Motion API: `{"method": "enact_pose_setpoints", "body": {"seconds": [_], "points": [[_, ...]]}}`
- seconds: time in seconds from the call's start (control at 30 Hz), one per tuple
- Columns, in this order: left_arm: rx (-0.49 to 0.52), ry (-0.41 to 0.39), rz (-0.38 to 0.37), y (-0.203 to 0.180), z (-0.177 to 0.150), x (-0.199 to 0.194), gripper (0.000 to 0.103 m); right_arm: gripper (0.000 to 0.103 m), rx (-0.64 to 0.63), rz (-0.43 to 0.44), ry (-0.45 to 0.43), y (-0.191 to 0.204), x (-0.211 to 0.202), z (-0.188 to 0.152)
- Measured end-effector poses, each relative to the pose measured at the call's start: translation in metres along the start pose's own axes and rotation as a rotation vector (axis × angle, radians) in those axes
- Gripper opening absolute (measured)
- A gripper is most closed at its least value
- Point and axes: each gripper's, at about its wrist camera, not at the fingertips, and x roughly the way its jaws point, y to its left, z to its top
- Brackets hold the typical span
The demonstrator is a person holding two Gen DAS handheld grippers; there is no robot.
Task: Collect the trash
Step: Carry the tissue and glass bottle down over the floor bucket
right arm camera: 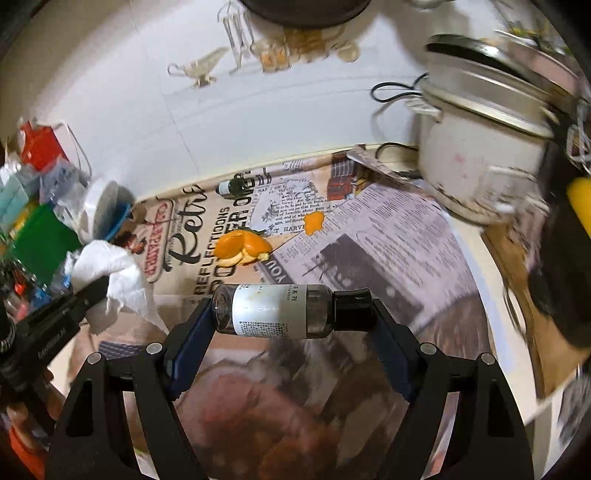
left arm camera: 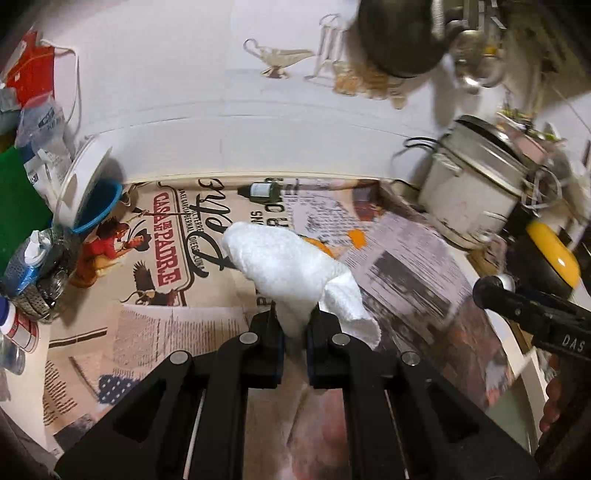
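In the left wrist view, the left gripper point(left arm camera: 291, 325) is pinching a white paper towel point(left arm camera: 291, 266) above the printed tablecloth point(left arm camera: 147, 325). In the right wrist view, the right gripper point(right arm camera: 291, 314) is clamping a small bottle point(right arm camera: 288, 310) crosswise, end to end; orange peel point(right arm camera: 242, 247) is lying beyond it.

Orange peel point(left arm camera: 320, 246): we see only a sliver past the white paper towel point(left arm camera: 291, 273) pinched in the left claw point(left arm camera: 294, 328).
Pot point(right arm camera: 476, 147): up and right of the right claw point(right arm camera: 291, 325), smeared by blur.
Bottle label point(right arm camera: 271, 312): print too small for us to read.
Dark pan point(right arm camera: 303, 11): cut off by the top edge.
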Motion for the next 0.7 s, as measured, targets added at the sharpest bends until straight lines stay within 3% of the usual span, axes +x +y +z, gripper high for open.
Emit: {"method": "enact_pose_setpoints", "body": {"seconds": [0.33, 0.7], "points": [[-0.002, 0.001, -0.057, -0.018, -0.040, -0.056, 0.008, 0.079, -0.013, -0.024, -0.049, 0.013, -0.063, -0.026], [-0.113, 0.017, -0.004, -0.080, -0.104, -0.086, 0.008, 0.079, -0.122, 0.072, -0.044, -0.024, -0.106, -0.069]]}}
